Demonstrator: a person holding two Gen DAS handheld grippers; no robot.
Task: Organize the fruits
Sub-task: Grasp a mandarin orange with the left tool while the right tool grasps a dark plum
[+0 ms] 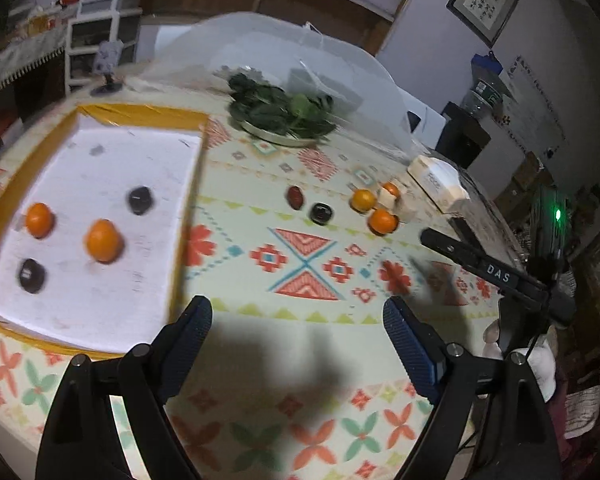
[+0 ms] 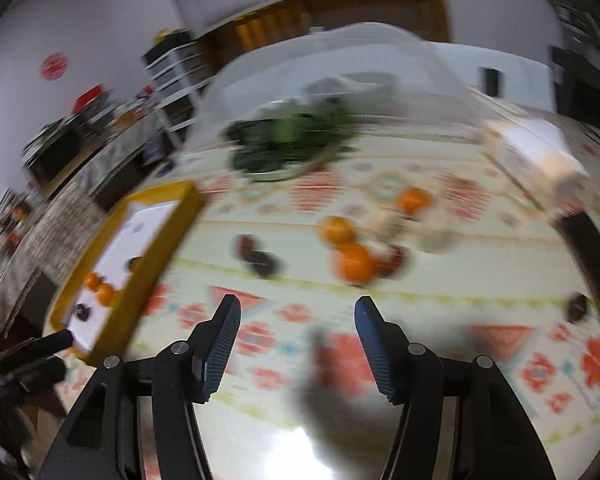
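A yellow-rimmed tray (image 1: 188, 216) with a white floor lies on the left of the patterned tablecloth. It holds two oranges (image 1: 103, 240) (image 1: 39, 220) and two dark fruits (image 1: 141, 200) (image 1: 31, 275). On the cloth lie a red fruit (image 1: 295, 197), a dark fruit (image 1: 321, 213) and three oranges (image 1: 383, 221). My left gripper (image 1: 298, 308) hangs open and empty above the cloth, beside the tray's near right corner. My right gripper (image 2: 298, 306) is open and empty, short of the nearest orange (image 2: 356, 264). That view is blurred. One of its fingers (image 1: 480, 266) shows at the right of the left wrist view.
A plate of leafy greens (image 1: 284, 112) sits at the back under a clear mesh food cover (image 1: 340, 60). A white carton (image 1: 440, 178) and small white blocks (image 1: 388, 202) lie by the oranges. Another dark fruit (image 2: 578, 306) lies near the table's right edge.
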